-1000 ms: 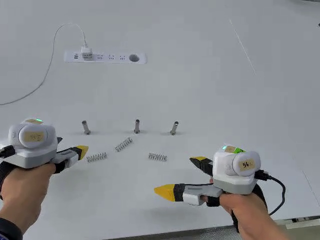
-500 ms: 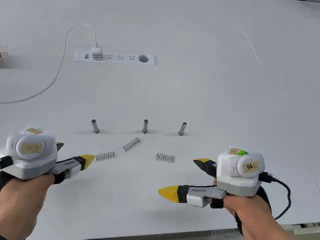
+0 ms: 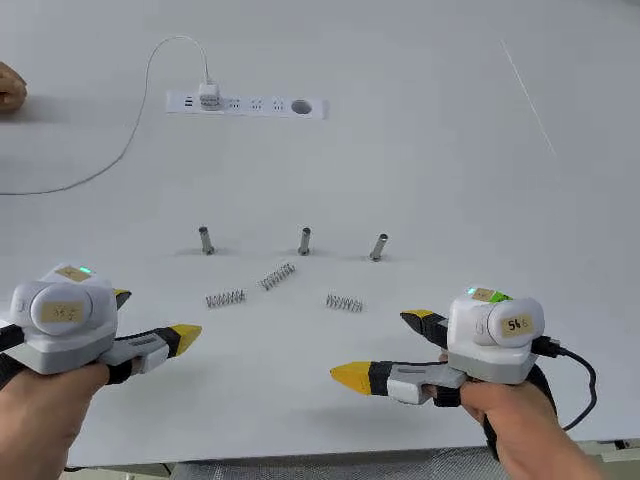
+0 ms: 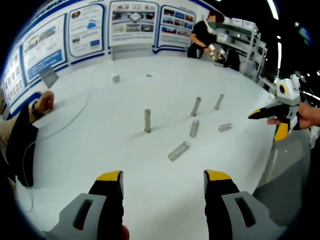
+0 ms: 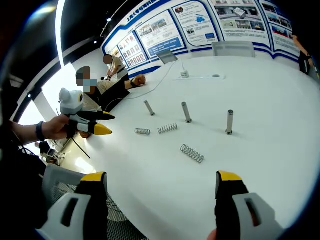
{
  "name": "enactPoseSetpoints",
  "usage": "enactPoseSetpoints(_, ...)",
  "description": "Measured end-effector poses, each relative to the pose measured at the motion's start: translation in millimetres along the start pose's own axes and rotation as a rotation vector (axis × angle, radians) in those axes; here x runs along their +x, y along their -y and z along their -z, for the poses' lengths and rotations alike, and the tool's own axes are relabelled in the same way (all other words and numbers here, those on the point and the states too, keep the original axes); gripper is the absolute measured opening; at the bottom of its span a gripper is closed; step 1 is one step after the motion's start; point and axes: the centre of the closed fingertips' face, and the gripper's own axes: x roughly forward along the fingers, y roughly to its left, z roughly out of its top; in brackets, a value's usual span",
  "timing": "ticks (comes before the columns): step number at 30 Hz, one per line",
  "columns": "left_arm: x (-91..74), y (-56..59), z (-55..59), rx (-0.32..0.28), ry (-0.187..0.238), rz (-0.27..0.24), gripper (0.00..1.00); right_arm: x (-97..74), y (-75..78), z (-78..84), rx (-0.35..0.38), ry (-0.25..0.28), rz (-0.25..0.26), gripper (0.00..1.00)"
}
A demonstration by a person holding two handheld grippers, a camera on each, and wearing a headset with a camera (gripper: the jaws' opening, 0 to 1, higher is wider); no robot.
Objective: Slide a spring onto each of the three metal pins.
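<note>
Three short metal pins stand upright in a row on the white table: left pin (image 3: 206,240), middle pin (image 3: 304,241), right pin (image 3: 379,247). In front of them lie three loose springs: left spring (image 3: 225,298), middle spring (image 3: 278,276), right spring (image 3: 344,302). My left gripper (image 3: 152,315) is open and empty, near the left spring but short of it. My right gripper (image 3: 383,348) is open and empty, just in front of the right spring. The left gripper view has the nearest spring (image 4: 179,150) ahead of its open gripper (image 4: 163,176). The right gripper view has a spring (image 5: 192,153) ahead of its open gripper (image 5: 161,177).
A white power strip (image 3: 245,104) with a plug and a trailing cable (image 3: 130,140) lies at the back. A person's hand (image 3: 10,86) rests at the far left edge. The table's front edge (image 3: 300,458) runs just below my hands.
The head camera has shifted, so the whole scene sits further right. My left gripper has drawn back a little from the left spring. Both grippers stay open.
</note>
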Motion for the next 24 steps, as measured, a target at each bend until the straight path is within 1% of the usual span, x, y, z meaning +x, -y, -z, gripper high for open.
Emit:
enactPoseSetpoints(3, -4.1, 2.0, 3.8, 0.005, -0.004, 0.01, 0.68, 0.8, -0.7, 0.9, -0.001, -0.002, -0.003, 0.91)
enactPoseSetpoints(6, -8.9, 6.2, 8.5, 0.019, -0.008, 0.022, 0.69, 1.3, -1.1, 1.7, 0.0, -0.003, -0.004, 0.91)
enactPoseSetpoints(12, -16.0, 13.6, 15.5, 0.027, -0.009, 0.051, 0.73, 2.1, -1.1, 2.7, 0.0, -0.006, -0.004, 0.91)
enactPoseSetpoints(16, -18.9, 17.7, 15.9, 0.032, -0.005, 0.066, 0.75, 2.9, -1.7, 2.8, -0.003, -0.008, -0.007, 0.91)
enactPoseSetpoints(24, -18.4, 22.8, 15.8, 0.049, -0.009, 0.084, 0.77, 2.4, -2.4, 2.8, -0.006, -0.008, -0.007, 0.91)
